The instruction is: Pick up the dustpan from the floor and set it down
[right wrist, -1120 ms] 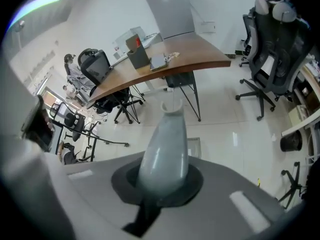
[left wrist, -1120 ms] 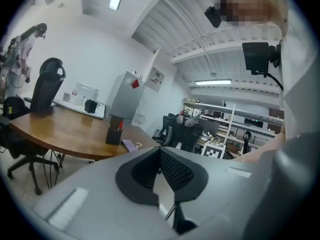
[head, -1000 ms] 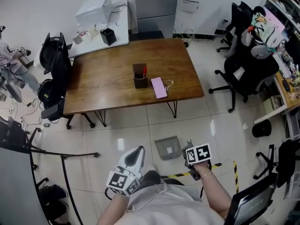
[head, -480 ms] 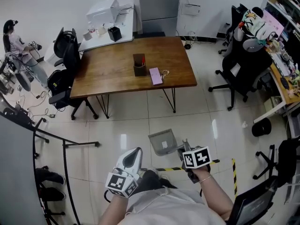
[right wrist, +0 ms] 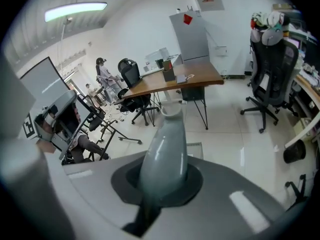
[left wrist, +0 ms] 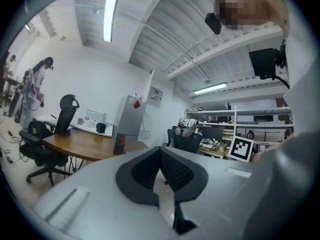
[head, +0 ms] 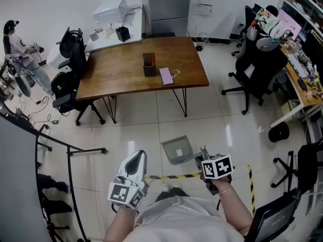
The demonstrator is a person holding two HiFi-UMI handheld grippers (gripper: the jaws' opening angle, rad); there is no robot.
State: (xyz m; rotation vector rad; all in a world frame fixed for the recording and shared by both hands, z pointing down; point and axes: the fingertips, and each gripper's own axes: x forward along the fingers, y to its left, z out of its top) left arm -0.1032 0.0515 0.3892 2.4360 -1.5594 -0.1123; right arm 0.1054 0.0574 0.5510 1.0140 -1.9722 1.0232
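Observation:
The grey dustpan [head: 177, 150] hangs over the white tiled floor in the head view, in front of the person's feet. My right gripper [head: 206, 160] is shut on its handle. In the right gripper view the rounded grey handle [right wrist: 164, 139] fills the space between the jaws, and a corner of the pan [right wrist: 196, 149] shows beyond it. My left gripper [head: 136, 160] is at the lower left, apart from the dustpan. In the left gripper view its jaws [left wrist: 161, 154] are shut with nothing between them.
A wooden table [head: 126, 79] stands ahead with a pen holder [head: 149, 64] and a pink notebook [head: 166, 75]. Office chairs [head: 255, 67] stand right, another chair [head: 70, 59] left. A black stand's legs [head: 75, 150] spread left. Yellow-black tape [head: 171, 176] crosses the floor.
The person has stepped back from the table, which now looks farther off. Both grippers have moved with them, and the right one has kept the dustpan. The floor tape now lies under the pan.

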